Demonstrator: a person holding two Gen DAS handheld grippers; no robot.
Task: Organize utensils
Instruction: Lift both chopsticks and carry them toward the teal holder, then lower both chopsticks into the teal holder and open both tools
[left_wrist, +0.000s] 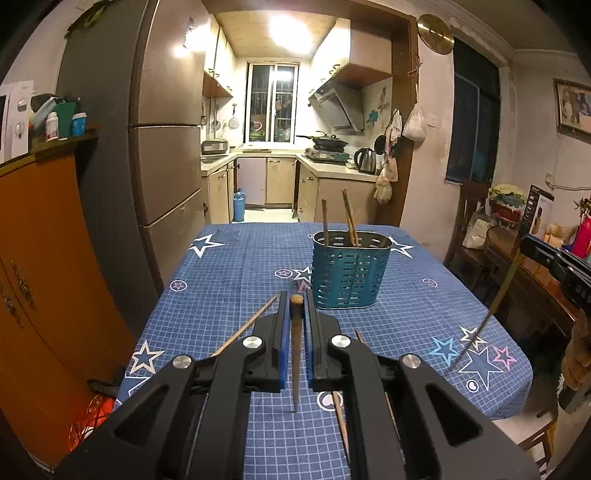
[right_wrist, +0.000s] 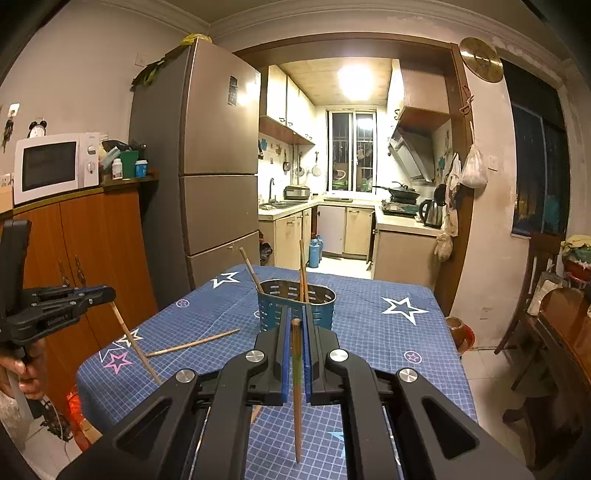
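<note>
A teal perforated utensil holder (left_wrist: 349, 271) stands on the blue star tablecloth (left_wrist: 236, 280) with chopsticks (left_wrist: 349, 218) upright in it. My left gripper (left_wrist: 296, 301) is shut on a dark chopstick (left_wrist: 295, 354) that hangs down, in front of the holder. My right gripper (right_wrist: 295, 319) is shut on a brown chopstick (right_wrist: 296, 391), close before the holder (right_wrist: 295, 306). In the right wrist view the left gripper (right_wrist: 105, 293) shows at the left with its chopstick (right_wrist: 135, 343). Loose chopsticks lie on the cloth (left_wrist: 245, 328), (right_wrist: 192, 343).
A tall fridge (right_wrist: 218, 173) and an orange cabinet (right_wrist: 92, 254) with a microwave (right_wrist: 51, 168) stand left of the table. Wooden chairs (right_wrist: 554, 332) and a side table stand on the right. The kitchen opens behind the table's far edge.
</note>
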